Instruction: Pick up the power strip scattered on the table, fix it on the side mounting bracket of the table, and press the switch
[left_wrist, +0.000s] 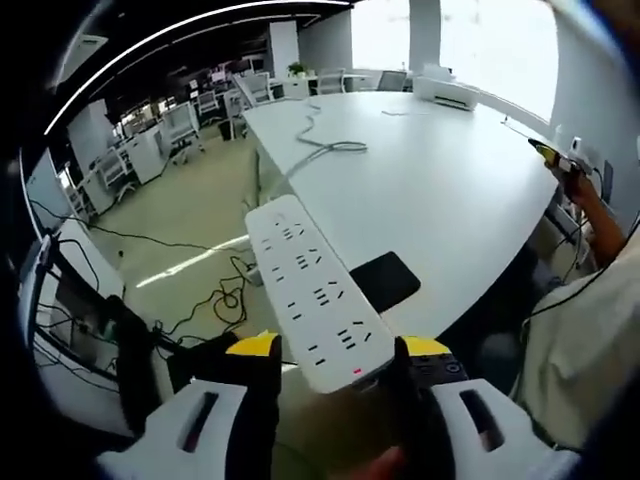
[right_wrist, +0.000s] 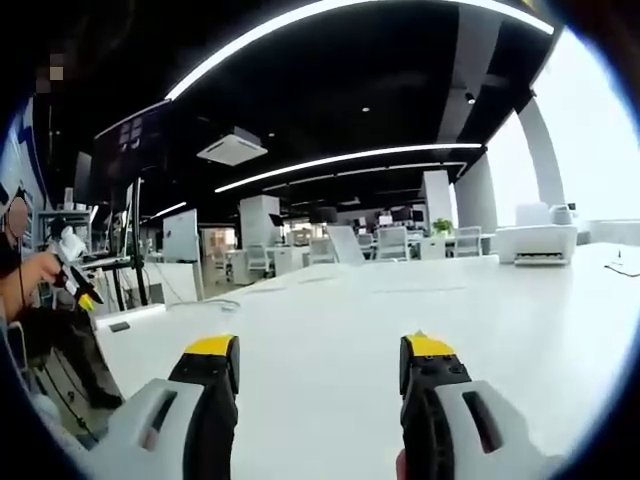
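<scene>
a: starting with the left gripper view. white power strip (left_wrist: 312, 302) clamped at its near end by the left gripper (left_wrist: 335, 352), jaws closed against both long sides, yellow tips flanking it. held up off the white table (left_wrist: 440, 180), reaching out past the table's edge, socket face up, small red mark at the near end

b: and the surface there?

a: wide, pale, rounded tabletop. black flat object (left_wrist: 384, 280) lying near the table edge just right of the strip. grey cable (left_wrist: 318, 148) curling across the far part of the top. white box-shaped device (left_wrist: 445, 92) at the far side by the bright windows (left_wrist: 480, 40)

b: around the table?

a: light floor (left_wrist: 185, 215) on the left with black cords (left_wrist: 222, 300) tangled on it, rows of desks and chairs (left_wrist: 165, 135) further back. person's hand (left_wrist: 572, 175) at the right edge gripping a yellow-tipped tool, pale sleeve below it

b: right gripper view now

a: right gripper (right_wrist: 320, 352) with jaws wide apart, nothing between them, hovering low over the same white table (right_wrist: 330, 330). bare top stretching away. dark ceiling (right_wrist: 330, 90) with long curved light strips (right_wrist: 340, 158), ceiling unit (right_wrist: 232, 147) hanging. office chairs (right_wrist: 400, 243) and a plant (right_wrist: 441, 226) at the far end, white device (right_wrist: 535, 243) on the right. person (right_wrist: 35, 290) at the left edge with another yellow-tipped gripper (right_wrist: 78, 283) in hand; cannot tell how its jaws stand
</scene>
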